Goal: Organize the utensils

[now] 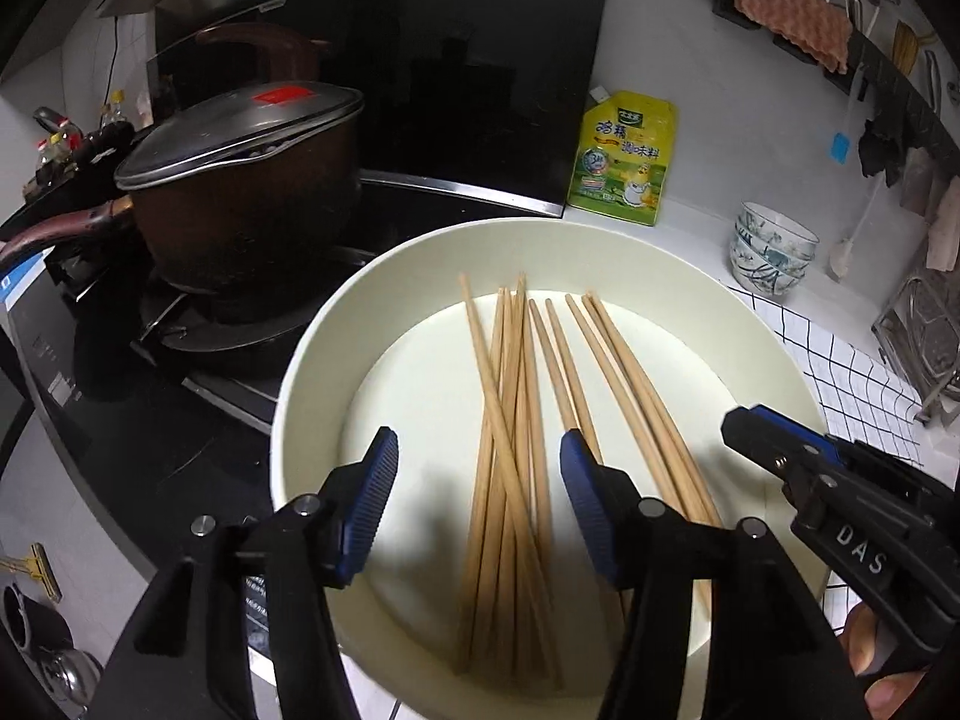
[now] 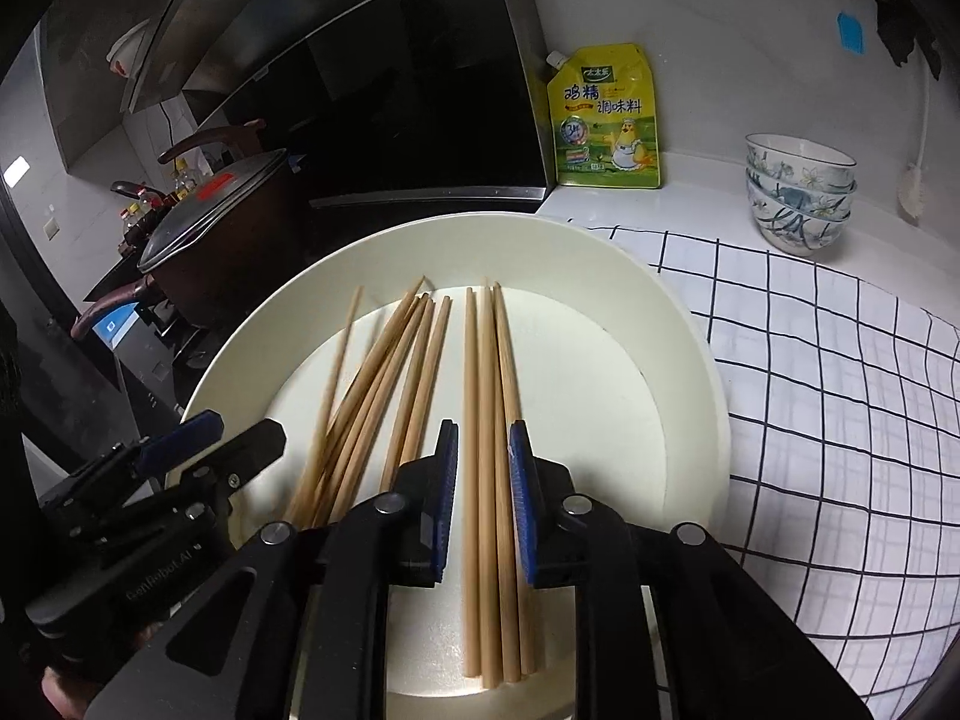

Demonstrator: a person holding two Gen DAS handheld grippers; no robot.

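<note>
Several wooden chopsticks (image 1: 516,420) lie in a large cream bowl (image 1: 312,360). In the right wrist view they form a crossed bunch (image 2: 384,384) on the left and a straight group (image 2: 489,420) on the right of the bowl (image 2: 690,372). My left gripper (image 1: 480,468) is open, its fingers straddling the crossed bunch above the bowl. My right gripper (image 2: 483,450) is narrowly open, with its blue pads (image 2: 522,480) on either side of the straight group; whether they touch is unclear. Each gripper shows in the other's view: the right (image 1: 780,450), the left (image 2: 198,450).
A lidded brown pot (image 1: 240,192) sits on the black stove at the left. A yellow seasoning pouch (image 2: 606,120) and stacked patterned bowls (image 2: 798,192) stand at the back. A checked cloth (image 2: 840,396) lies right of the bowl. A metal rack (image 1: 924,336) stands at the far right.
</note>
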